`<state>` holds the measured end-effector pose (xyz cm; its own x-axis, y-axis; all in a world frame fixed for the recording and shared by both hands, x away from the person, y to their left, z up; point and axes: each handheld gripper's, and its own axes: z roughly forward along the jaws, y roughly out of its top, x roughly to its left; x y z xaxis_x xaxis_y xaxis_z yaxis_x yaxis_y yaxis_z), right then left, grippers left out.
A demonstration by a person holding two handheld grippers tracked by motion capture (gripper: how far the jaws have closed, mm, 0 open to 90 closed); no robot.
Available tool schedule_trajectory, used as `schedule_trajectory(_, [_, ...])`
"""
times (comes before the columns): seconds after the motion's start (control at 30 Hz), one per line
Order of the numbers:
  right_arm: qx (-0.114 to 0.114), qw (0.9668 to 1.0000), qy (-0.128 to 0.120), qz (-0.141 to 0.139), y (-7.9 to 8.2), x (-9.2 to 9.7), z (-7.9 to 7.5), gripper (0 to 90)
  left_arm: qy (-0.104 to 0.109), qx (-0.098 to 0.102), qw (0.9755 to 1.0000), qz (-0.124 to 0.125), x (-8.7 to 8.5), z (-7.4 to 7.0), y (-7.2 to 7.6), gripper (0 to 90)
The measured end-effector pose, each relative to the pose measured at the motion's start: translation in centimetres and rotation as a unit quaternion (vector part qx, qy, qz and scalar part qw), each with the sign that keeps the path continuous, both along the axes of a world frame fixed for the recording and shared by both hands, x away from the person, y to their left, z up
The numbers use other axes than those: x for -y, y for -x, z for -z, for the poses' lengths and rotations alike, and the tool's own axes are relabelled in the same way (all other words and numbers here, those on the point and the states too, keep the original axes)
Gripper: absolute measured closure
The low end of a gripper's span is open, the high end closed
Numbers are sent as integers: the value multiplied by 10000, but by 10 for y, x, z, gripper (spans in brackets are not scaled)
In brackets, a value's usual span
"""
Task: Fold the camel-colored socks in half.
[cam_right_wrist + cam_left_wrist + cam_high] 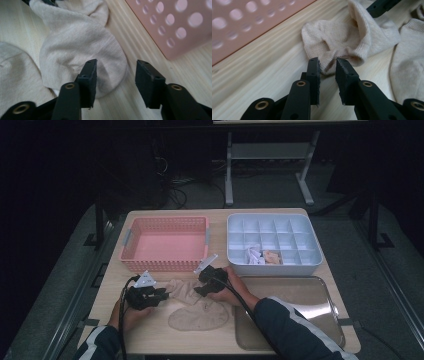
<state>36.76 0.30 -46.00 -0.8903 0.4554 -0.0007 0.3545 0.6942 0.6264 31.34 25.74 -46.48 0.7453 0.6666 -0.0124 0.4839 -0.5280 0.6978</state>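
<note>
Two beige socks on the counter, in front of the pink basket. The upper sock lies stretched left to right between the grippers; the second sock lies flat just beside it. Left hand-held gripper: jaws narrowly parted around the cuff edge, not yet pinching. Right hand-held gripper: jaws spread at the toe end, holding nothing. Judged progress: early; neither sock is folded or put away.

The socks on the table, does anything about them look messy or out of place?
Yes. The upper beige sock lies crumpled and twisted between the left gripper and right gripper, its opening gaping. The other sock lies flat beside it, so the pair is unmatched in shape.
</note>
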Motion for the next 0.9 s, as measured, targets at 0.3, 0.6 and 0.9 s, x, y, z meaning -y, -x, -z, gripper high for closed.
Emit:
schedule_trajectory(0.3, [-259,9995,-204,-23,3,29,0,842,-31,48,9998,168,27,1,-13,730])
schedule_trajectory(0.6, [244,9972,-704,-53,21,64,-38,845,94,49,9993,359,62,3,-27,729])
schedule_trajectory(0.9, [448,9925,-947,-625,46,58,-56,843,25,134,9993,339,80,0,-41,665])
